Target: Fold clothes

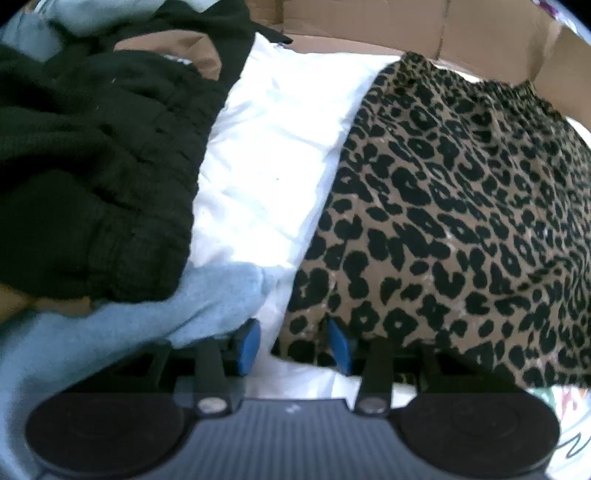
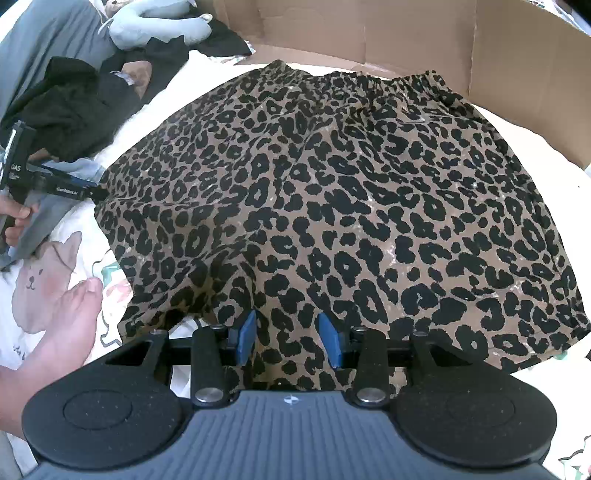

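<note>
A leopard skirt (image 2: 332,206) lies spread flat on a white sheet (image 1: 266,155); cardboard (image 2: 369,29) stands behind it; the right hand-held gripper (image 2: 286,341) sits released over the near hem; the left hand-held gripper (image 1: 293,345), also released, sits at the skirt's left edge, beside a black garment (image 1: 92,166) and blue cloth (image 1: 147,314).

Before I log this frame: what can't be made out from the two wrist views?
- Left wrist: whether the left gripper touches the leopard-print skirt; the hem is blurred there.
- Right wrist: the near hem under the right gripper, hidden by the gripper body.
- Right wrist: the skirt's underside, pressed against the white sheet.
- Left wrist: what the black garment is; bunched and cropped.
</note>
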`<action>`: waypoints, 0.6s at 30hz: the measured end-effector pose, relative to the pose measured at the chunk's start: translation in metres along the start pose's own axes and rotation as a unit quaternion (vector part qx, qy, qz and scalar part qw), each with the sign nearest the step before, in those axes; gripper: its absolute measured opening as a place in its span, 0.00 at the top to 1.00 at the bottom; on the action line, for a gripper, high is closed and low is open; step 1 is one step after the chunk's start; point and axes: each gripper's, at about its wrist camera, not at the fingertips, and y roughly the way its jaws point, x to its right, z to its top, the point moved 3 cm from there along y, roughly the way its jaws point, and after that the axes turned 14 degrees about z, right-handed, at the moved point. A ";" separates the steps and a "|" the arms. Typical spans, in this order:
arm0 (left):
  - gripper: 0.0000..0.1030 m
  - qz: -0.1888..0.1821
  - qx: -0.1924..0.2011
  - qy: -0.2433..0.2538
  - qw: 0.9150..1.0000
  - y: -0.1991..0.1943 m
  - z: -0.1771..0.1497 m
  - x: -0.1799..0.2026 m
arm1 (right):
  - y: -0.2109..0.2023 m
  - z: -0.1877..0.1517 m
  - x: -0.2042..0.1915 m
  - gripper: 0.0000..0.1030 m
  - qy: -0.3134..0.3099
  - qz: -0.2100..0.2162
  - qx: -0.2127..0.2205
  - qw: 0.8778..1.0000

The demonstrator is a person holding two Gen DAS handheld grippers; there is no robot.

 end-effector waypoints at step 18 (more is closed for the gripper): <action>0.89 -0.073 0.008 -0.036 0.997 -0.027 0.004 -0.010 | -0.002 -0.002 0.003 0.56 0.004 0.000 0.004 1.000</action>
